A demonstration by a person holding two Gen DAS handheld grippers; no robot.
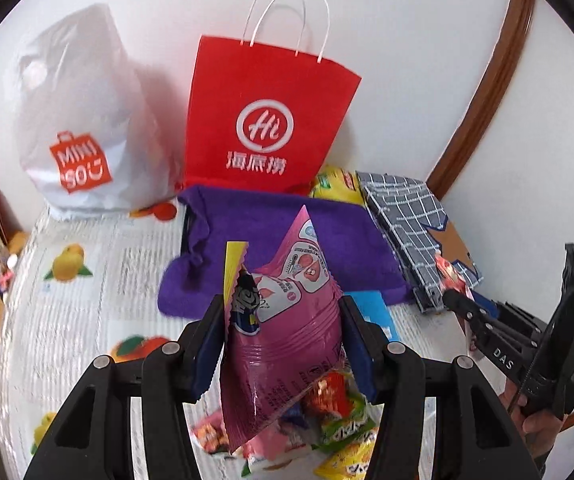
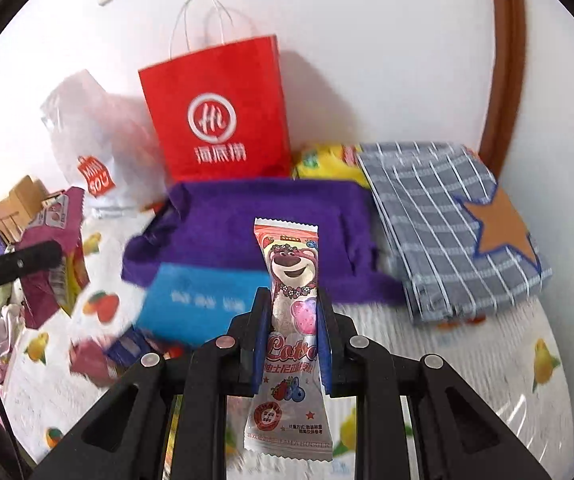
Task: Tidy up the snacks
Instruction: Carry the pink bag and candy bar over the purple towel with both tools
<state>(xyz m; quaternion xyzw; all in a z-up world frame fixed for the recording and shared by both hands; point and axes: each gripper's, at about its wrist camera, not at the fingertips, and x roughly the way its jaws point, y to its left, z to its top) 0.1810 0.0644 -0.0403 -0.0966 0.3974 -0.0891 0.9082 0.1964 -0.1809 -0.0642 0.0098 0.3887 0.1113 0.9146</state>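
My left gripper [image 1: 283, 312] is shut on a pink snack packet [image 1: 287, 320], held upright above a heap of small snack packets [image 1: 327, 432] on the table. It also shows at the left of the right wrist view [image 2: 47, 252]. My right gripper [image 2: 293, 308] is shut on a slim white and pink bear candy packet [image 2: 291, 292], held upright over the table. The right gripper appears at the right of the left wrist view [image 1: 459, 300]. A purple cloth bag [image 1: 287, 240] [image 2: 247, 224] lies ahead of both grippers.
A red paper bag [image 1: 267, 120] [image 2: 215, 120] and a white plastic bag [image 1: 83, 128] [image 2: 91, 140] stand against the wall. A grey checked cloth bag [image 1: 407, 216] [image 2: 439, 216] lies at the right, a yellow packet [image 2: 327, 160] behind it. A blue card [image 2: 203, 300] lies on the fruit-print tablecloth [image 1: 87, 300].
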